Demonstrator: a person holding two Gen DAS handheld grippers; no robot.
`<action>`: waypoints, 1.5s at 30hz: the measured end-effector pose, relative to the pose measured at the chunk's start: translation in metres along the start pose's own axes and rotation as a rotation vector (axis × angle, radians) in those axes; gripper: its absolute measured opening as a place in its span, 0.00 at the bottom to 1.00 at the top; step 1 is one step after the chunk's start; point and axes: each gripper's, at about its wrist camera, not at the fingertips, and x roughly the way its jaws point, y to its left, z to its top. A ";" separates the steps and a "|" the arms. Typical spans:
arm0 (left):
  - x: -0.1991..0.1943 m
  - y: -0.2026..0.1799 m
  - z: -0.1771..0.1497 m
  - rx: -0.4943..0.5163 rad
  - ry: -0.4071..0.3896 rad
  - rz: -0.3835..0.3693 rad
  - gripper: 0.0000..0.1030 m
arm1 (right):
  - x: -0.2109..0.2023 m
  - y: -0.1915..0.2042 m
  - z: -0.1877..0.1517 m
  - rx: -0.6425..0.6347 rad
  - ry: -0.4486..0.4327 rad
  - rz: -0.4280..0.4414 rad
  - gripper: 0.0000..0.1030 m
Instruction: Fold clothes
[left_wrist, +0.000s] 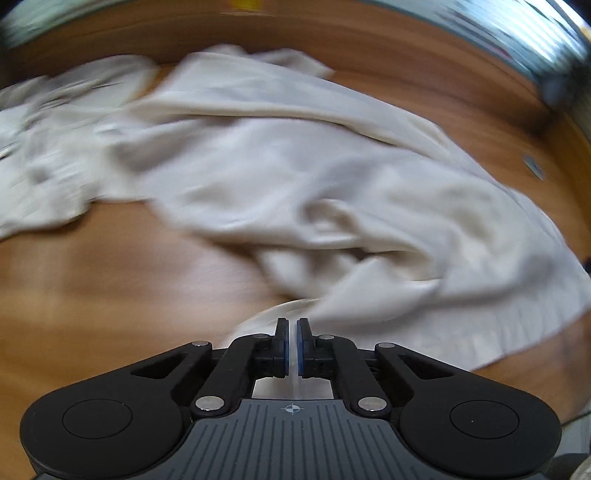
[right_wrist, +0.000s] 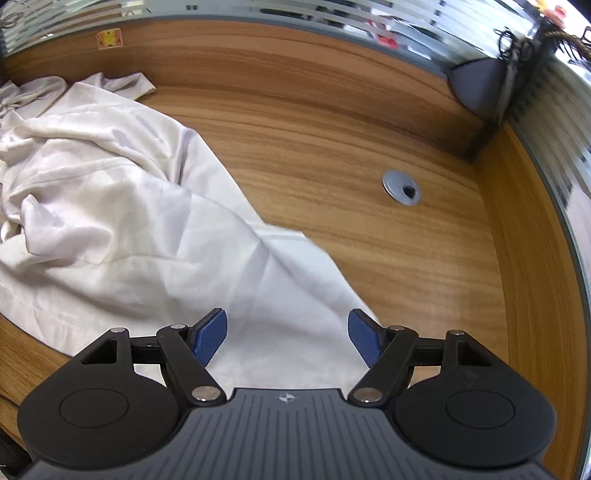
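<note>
A crumpled cream-white garment (left_wrist: 280, 177) lies spread over the wooden desk (left_wrist: 96, 280); the left wrist view is motion-blurred. My left gripper (left_wrist: 293, 332) is at the garment's near edge with its blue pads pressed together, and a thin strip of white cloth shows between them. In the right wrist view the same garment (right_wrist: 110, 206) covers the left half, with one corner reaching toward the camera. My right gripper (right_wrist: 288, 339) hovers over that corner with its blue fingertips (right_wrist: 210, 338) wide apart, cloth below them and nothing pinched.
A round grey cable grommet (right_wrist: 402, 187) sits in the desk (right_wrist: 369, 258) to the right of the garment. A wooden back panel with a small orange sticker (right_wrist: 108, 39) and a frosted glass partition (right_wrist: 546, 155) bound the desk behind and at right.
</note>
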 end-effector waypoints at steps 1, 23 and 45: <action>-0.006 0.009 -0.004 -0.031 -0.004 0.037 0.03 | 0.002 -0.001 0.003 -0.006 -0.002 0.014 0.76; -0.074 0.060 -0.055 -0.245 -0.005 0.143 0.46 | 0.045 0.140 0.087 -0.194 -0.016 0.408 0.76; -0.076 0.067 -0.033 0.006 -0.045 0.080 0.64 | -0.017 0.265 0.077 -0.335 0.054 0.790 0.03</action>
